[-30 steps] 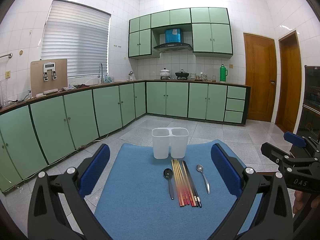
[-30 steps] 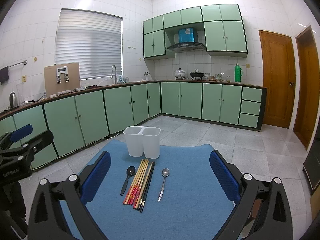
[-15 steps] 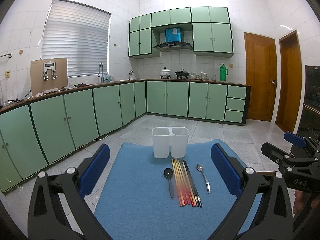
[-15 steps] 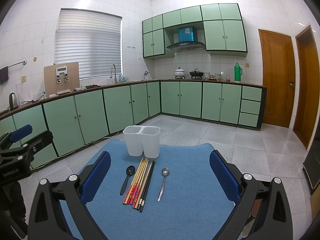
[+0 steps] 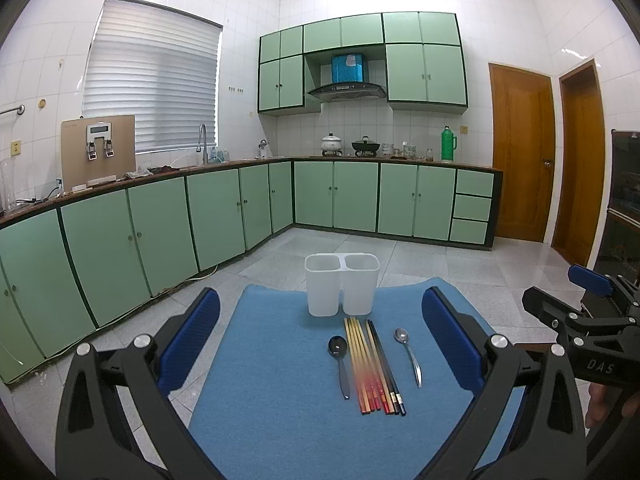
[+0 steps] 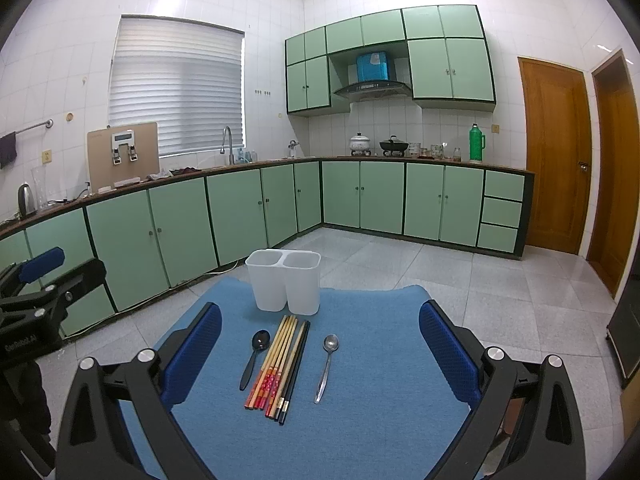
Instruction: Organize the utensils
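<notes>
Left hand-held gripper spread wide, empty; right hand-held gripper likewise; chopsticks flat on mat.

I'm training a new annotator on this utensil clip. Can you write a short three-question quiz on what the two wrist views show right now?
1. True or false: the white two-compartment holder already has chopsticks in it.
2. Multiple choice: the bundle of chopsticks lies (A) inside the holder, (B) between the black spoon and the silver spoon, (C) off the blue mat.
3. Fill in: the left gripper and the right gripper are both ____ and hold nothing.

Key: 1 false, both compartments look empty; 2 B; 3 open.
</notes>
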`<state>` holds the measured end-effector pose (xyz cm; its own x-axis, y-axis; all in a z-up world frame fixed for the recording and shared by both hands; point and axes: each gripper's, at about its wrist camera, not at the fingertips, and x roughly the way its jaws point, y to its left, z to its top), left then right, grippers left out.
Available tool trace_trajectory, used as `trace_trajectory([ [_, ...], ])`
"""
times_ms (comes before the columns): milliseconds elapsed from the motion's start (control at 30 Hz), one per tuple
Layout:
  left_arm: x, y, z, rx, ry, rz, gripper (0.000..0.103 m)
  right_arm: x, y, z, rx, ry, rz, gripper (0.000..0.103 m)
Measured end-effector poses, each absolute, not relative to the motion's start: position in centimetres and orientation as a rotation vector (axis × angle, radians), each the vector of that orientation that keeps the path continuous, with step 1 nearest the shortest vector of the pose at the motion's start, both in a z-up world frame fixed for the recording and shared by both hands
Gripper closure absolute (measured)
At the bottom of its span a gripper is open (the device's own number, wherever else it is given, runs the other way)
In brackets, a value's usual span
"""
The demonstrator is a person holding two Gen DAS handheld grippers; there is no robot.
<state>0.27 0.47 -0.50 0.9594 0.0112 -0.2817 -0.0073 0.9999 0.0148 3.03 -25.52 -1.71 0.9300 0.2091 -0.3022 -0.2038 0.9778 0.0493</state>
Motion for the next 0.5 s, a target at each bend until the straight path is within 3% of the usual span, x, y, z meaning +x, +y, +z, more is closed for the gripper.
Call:
trace_trajectory([
  [500,3.8,1.2,-2.6,0.019,0.35,0.028,0.005,6.2,-25.2,-3.6,0.025,0.385,0.208,0.006],
])
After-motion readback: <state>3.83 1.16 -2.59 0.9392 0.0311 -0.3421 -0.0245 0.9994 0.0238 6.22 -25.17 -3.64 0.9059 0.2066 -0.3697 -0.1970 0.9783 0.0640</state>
